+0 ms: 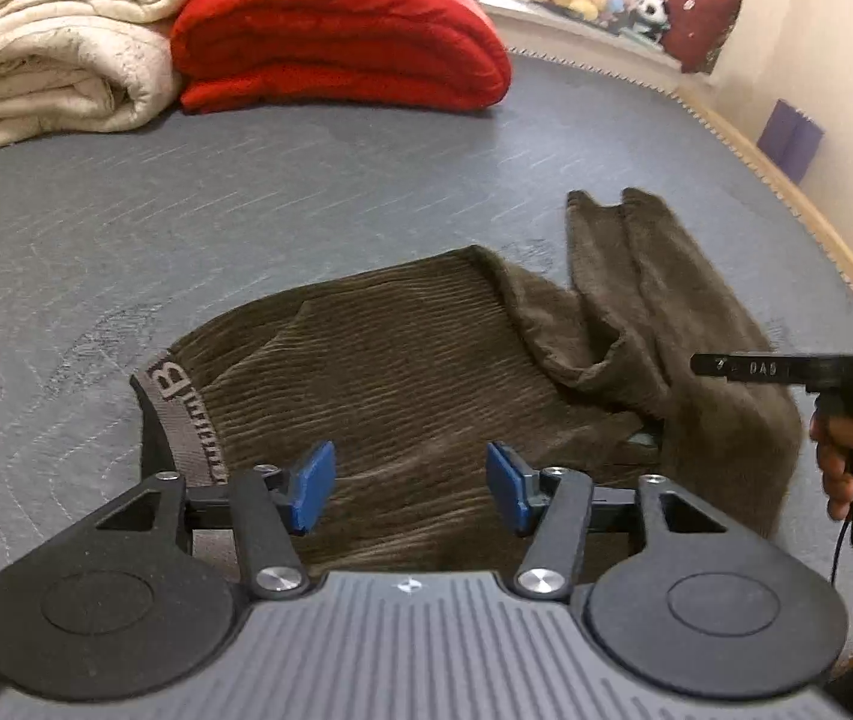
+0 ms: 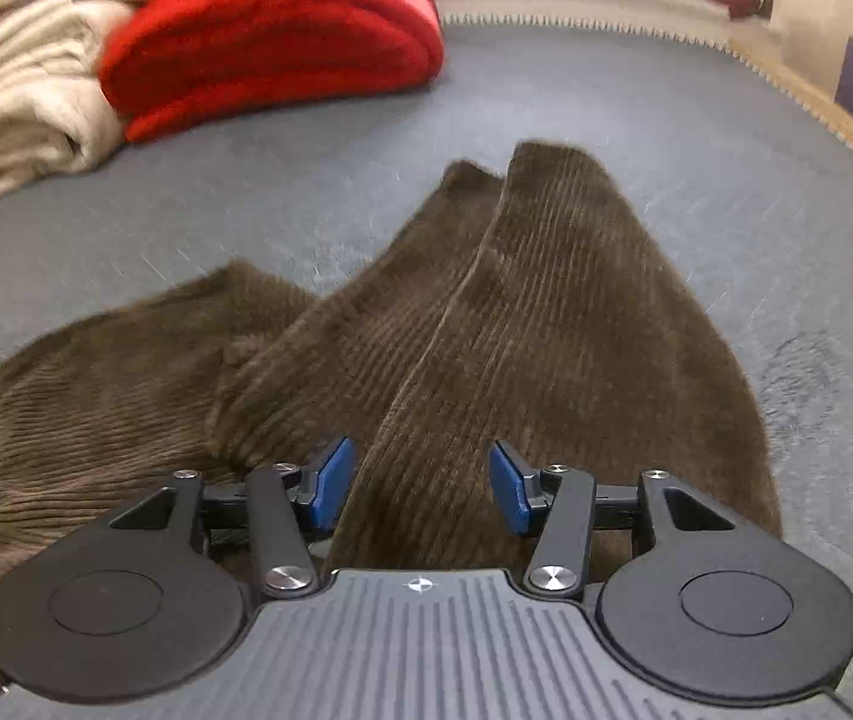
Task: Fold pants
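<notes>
Jaws apart; pants (image 2: pixel 486 312) legs apparently point away.

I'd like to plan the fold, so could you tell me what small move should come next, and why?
Probably lower the right gripper and close it on a leg of the pants: both grippers are open, the left gripper hovers near the waistband, and the legs lie bunched and crossed.
</notes>
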A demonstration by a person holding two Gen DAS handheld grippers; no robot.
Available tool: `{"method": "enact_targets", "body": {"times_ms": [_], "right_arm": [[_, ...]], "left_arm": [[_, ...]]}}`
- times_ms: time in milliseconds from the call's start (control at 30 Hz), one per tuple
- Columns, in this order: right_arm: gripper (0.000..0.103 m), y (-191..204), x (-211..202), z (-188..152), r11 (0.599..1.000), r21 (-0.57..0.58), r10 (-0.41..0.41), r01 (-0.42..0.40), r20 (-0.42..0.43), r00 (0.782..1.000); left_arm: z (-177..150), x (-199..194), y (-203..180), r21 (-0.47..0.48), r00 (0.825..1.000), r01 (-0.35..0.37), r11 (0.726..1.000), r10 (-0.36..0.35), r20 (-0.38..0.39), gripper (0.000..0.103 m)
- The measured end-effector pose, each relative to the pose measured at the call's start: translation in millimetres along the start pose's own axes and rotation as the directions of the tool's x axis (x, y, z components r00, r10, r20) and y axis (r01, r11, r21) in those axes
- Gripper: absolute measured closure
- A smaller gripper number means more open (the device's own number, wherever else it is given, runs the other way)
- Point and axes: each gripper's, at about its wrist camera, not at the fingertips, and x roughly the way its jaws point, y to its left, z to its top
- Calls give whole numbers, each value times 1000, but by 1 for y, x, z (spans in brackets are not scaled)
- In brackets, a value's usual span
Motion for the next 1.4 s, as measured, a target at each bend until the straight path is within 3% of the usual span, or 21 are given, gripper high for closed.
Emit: {"method": "enact_targets", "body": {"times_ms": [300,333,367,433,633,800,933,1067,1100,1133,1200,1267,1333,1400], "right_arm": [[49,12,34,-1,997,-45,-62,59,-74,995],[58,15,33,-3,995,-65,-77,72,-72,994],[77,16,32,-3,995,-78,-75,69,-77,994],[88,15,22,-5,995,-82,-70,64,-67,995],[95,-21,-39,-17,991,-114,-71,65,-47,996],[96,-86,-86,-64,992,-103,-85,73,-116,990],[96,-134,-101,-116,1000,8,-25,28,-282,959],[102,-148,-101,-157,999,-36,-17,1,-424,905],[102,-150,-104,-160,999,-52,-31,10,-417,908],[100,-154,-110,-157,999,-48,-39,23,-379,925],[100,-163,-124,-140,999,22,-30,37,-260,965],[97,-168,-137,-122,996,86,-25,36,-126,992],[94,-160,-142,-102,996,91,-12,12,-2,1000],[90,-144,-136,-86,999,48,7,-10,64,998]], "left_arm": [[2,1,21,11,999,-34,999,34,-14,37],[1,0,23,5,999,-36,999,36,-15,37],[1,-2,25,-1,999,-36,999,36,-15,37],[0,-6,29,-9,999,-38,999,38,-11,37],[-7,-23,34,-25,999,-38,999,38,3,37],[-15,-35,26,17,999,-33,999,33,14,36],[-22,-39,17,68,999,-33,997,33,9,36],[-25,-33,10,82,999,-29,996,30,-12,36],[-25,-31,10,81,999,-28,996,30,-19,36],[-25,-29,8,78,999,-28,997,30,-26,36],[-23,-26,5,76,999,-26,997,29,-30,36],[-21,-23,1,76,999,-28,997,30,-29,35],[-18,-20,-3,72,999,-26,997,28,-28,32],[-17,-16,-6,74,999,-28,997,31,-32,28]]}}
